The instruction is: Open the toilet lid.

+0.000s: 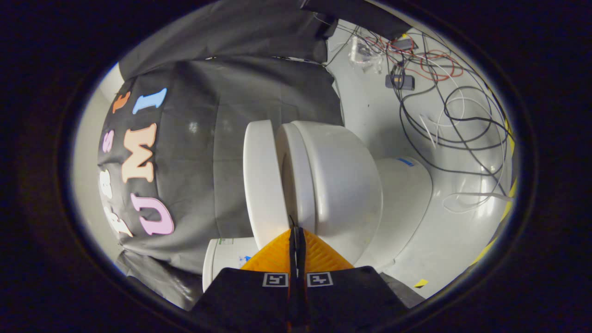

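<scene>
2 fingers of your gripper (pixel 296 230) lie pressed flat together at the bottom centre of the frame, clenched with nothing caught between them. Their tips sit at the gap between the toilet lid (pixel 262 178) and the seat (pixel 296 178), touching or very nearly touching the lid's lower edge; you cannot tell from this angle whether they make contact.

Your view is rolled on its side, so the toilet appears turned. The lid is the flat white slab at the centre of the frame, standing slightly apart from the seat along its upper end and closer at the end by your fingertips. Right of the seat bulges the bowl (pixel 344 185), and further right its base (pixel 404 203) meets the pale floor (pixel 458 240).

At the lower left, just beside your fingers, you see the white tank (pixel 229 259) with a small label on it. Black cloth wall (pixel 231 106) covers the left and upper centre of the frame behind the lid.

In the upper right, many loose cables (pixel 458 115) lie tangled on the floor, with a small dark box (pixel 400 82) among them. Yellow and black tape (pixel 506 203) runs along the floor at the right edge.
</scene>
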{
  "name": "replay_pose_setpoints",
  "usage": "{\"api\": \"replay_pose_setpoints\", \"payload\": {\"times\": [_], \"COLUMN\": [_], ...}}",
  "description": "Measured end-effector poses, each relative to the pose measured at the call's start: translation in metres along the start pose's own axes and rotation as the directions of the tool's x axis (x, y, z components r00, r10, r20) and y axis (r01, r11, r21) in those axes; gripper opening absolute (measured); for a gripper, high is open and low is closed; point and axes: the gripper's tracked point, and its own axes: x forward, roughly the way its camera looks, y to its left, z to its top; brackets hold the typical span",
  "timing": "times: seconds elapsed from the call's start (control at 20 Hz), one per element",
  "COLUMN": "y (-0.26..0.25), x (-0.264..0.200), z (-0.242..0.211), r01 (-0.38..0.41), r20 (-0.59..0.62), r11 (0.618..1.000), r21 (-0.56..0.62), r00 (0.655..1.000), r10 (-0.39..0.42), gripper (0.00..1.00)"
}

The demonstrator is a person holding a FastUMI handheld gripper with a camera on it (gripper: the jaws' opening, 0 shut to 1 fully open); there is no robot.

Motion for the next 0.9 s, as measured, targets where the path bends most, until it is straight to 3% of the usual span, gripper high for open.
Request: {"api": "replay_pose_setpoints", "payload": {"times": [0.3, 0.55, 0.9], "y": [0.035, 0.075, 0.115], "x": [-0.008, -0.015, -0.019], "z": [0.000, -0.012, -0.025], "r01": [0.020, 0.024, 0.011], "r20": [0.047, 0.041, 0.077], "r11": [0.997, 0.971, 0.951], "r21": [-0.071, -0.237, -0.310], "r00": [0.999, 0.999, 0.997], "r10": [-0.017, -0.015, 0.014], "gripper": [0.00, 0.00, 0.00]}}
